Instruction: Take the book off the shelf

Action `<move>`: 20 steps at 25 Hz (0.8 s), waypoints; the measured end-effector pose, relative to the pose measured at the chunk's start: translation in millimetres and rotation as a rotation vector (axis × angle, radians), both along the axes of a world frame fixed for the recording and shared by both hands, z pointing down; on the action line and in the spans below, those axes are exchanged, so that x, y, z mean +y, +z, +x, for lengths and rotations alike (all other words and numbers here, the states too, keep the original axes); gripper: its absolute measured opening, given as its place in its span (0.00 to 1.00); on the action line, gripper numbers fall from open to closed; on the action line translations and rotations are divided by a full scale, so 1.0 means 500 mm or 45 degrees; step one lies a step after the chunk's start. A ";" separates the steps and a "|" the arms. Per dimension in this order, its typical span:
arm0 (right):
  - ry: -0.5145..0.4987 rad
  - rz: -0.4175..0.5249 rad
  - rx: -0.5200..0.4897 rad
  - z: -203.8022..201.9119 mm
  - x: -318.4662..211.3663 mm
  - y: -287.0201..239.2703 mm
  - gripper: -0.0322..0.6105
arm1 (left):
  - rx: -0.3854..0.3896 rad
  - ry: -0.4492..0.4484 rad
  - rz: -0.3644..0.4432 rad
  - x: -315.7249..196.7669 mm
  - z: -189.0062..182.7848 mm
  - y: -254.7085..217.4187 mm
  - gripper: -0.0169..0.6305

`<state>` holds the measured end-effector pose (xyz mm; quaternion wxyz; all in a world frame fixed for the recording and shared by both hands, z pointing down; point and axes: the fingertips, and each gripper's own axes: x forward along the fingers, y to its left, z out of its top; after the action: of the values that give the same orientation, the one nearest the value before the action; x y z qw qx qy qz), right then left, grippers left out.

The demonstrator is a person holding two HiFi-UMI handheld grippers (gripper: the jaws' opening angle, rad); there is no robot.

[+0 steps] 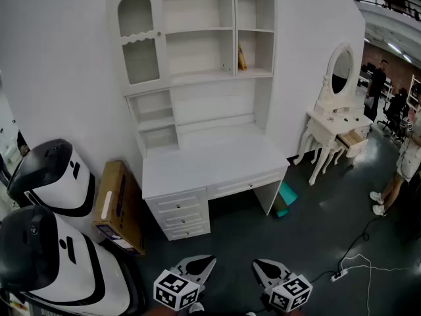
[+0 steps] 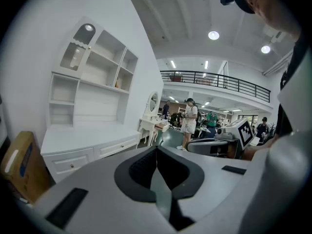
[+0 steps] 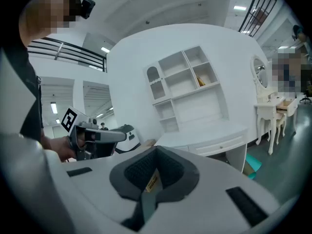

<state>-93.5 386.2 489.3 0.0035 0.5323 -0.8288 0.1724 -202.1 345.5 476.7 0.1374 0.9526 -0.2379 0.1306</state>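
A tall white shelf unit stood against the wall above a white tabletop. Low in the foreground, well apart from the shelves, the left tongs and the right tongs were both clenched, tips together, with nothing between them. A slim yellow book stood alone in the lower right-hand compartment, leaning against its left divider. It looked thin, stiff and light, probably with a smooth cover that could slip. The free upper corner, pinched across the book's thickness, seemed the best place to take hold once the tongs were opened.
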 end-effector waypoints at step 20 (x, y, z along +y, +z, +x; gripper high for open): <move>-0.066 0.002 -0.003 -0.064 -0.005 0.002 0.10 | -0.004 0.019 -0.004 -0.011 -0.021 0.007 0.04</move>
<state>-125.4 383.8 490.4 0.0063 0.5106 -0.8424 0.1721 -212.8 339.9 480.0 0.1374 0.9539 -0.2309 0.1335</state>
